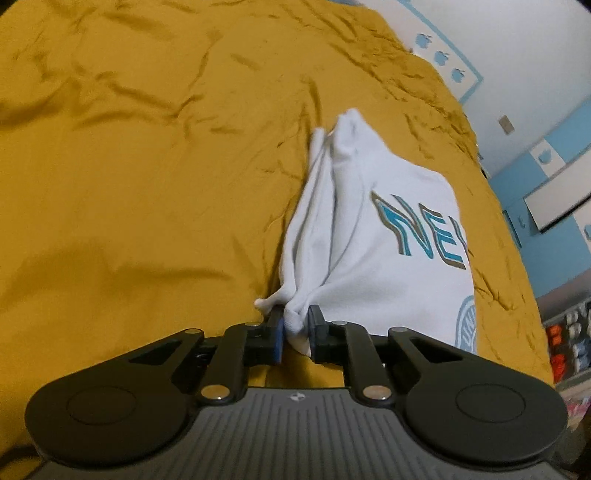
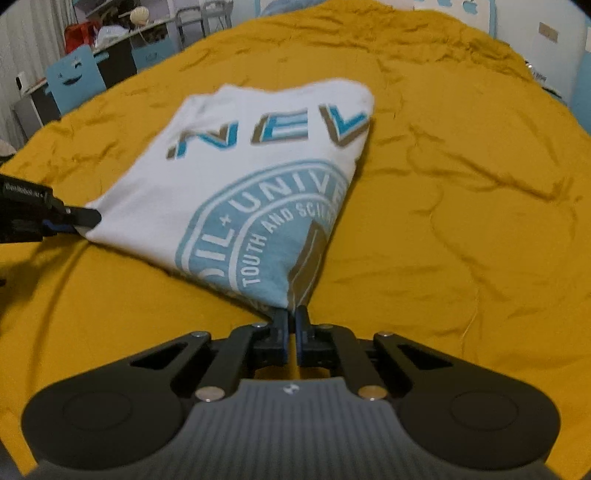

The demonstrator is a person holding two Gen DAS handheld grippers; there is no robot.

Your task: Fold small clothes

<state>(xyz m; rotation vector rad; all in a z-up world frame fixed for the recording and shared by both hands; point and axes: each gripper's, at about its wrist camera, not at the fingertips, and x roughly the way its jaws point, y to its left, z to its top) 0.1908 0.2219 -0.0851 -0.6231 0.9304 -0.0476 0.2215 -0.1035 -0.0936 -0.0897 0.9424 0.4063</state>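
Observation:
A white T-shirt with blue lettering and a round blue emblem lies partly folded on a mustard-yellow bedspread. My right gripper is shut on the shirt's near corner, at the emblem's edge. In the left wrist view the same T-shirt shows bunched folds along its left side, and my left gripper is shut on a thick wad of that cloth at the near corner. The left gripper also shows at the left edge of the right wrist view, pinching the shirt's left corner.
The wrinkled bedspread fills most of both views. Beyond the bed stand a blue chair, a desk with clutter and a blue-and-white wall. Shelves with coloured items lie at the right.

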